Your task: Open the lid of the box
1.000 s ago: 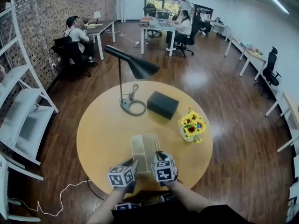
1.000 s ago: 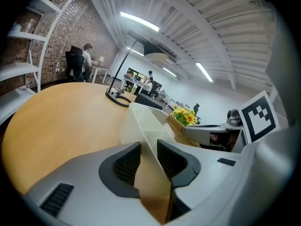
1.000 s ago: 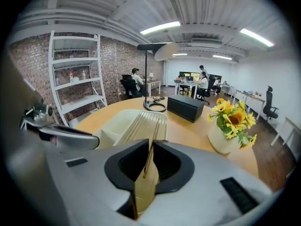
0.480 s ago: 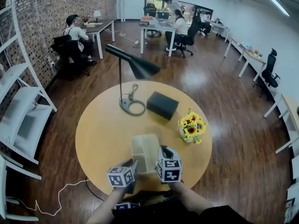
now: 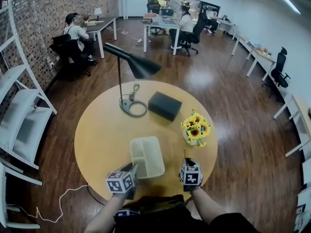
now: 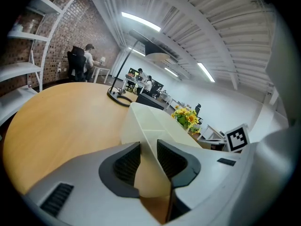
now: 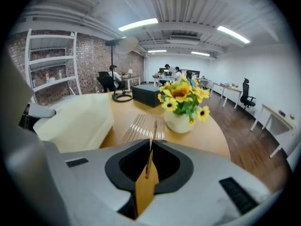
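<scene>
Head view has the box (image 5: pixel 147 157) sitting open near the front of the round tabletop (image 5: pixel 97 130), the left hand-held gripper (image 5: pixel 134 169) pinching its near wall. The right hand-held gripper (image 5: pixel 186 161) is clamped on the thin clear lid (image 7: pixel 143 124), off to the box's right, near the sunflower vase (image 5: pixel 193 130).

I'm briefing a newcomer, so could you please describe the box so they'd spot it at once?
On the round wooden table, look at the near edge, in front of the black lamp and the sunflowers. The box lies there, one corner clamped by the left gripper. Unlike the dark case behind it, it is pale, translucent and divided into compartments.
</scene>
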Action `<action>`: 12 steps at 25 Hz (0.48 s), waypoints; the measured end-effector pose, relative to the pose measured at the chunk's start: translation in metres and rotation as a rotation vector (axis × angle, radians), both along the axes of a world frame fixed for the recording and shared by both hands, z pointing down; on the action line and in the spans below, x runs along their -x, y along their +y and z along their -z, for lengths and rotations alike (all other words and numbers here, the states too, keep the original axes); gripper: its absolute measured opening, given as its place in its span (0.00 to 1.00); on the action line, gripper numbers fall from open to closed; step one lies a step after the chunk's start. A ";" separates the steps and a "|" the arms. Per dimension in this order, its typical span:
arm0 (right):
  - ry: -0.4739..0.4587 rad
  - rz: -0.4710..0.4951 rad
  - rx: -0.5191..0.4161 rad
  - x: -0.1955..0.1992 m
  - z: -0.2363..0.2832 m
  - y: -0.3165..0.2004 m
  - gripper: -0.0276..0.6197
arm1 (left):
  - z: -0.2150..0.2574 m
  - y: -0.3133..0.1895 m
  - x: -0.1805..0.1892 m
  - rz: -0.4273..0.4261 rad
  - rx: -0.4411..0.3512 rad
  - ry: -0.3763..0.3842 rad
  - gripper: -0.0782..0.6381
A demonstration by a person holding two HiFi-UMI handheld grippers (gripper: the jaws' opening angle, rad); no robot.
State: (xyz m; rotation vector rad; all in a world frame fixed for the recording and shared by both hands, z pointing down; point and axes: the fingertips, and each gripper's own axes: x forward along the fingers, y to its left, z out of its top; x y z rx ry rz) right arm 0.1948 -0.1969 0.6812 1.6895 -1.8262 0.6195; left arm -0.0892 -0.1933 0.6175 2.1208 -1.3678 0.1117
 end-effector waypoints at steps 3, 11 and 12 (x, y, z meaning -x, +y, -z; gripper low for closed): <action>0.046 0.027 0.031 0.003 -0.027 0.003 0.08 | 0.000 0.000 0.000 -0.006 0.008 -0.017 0.25; 0.081 0.071 0.028 0.016 -0.048 0.002 0.06 | 0.001 0.001 -0.001 -0.003 0.003 -0.016 0.24; 0.067 0.073 0.014 0.018 -0.043 0.001 0.07 | 0.002 0.002 -0.002 -0.007 -0.004 -0.009 0.24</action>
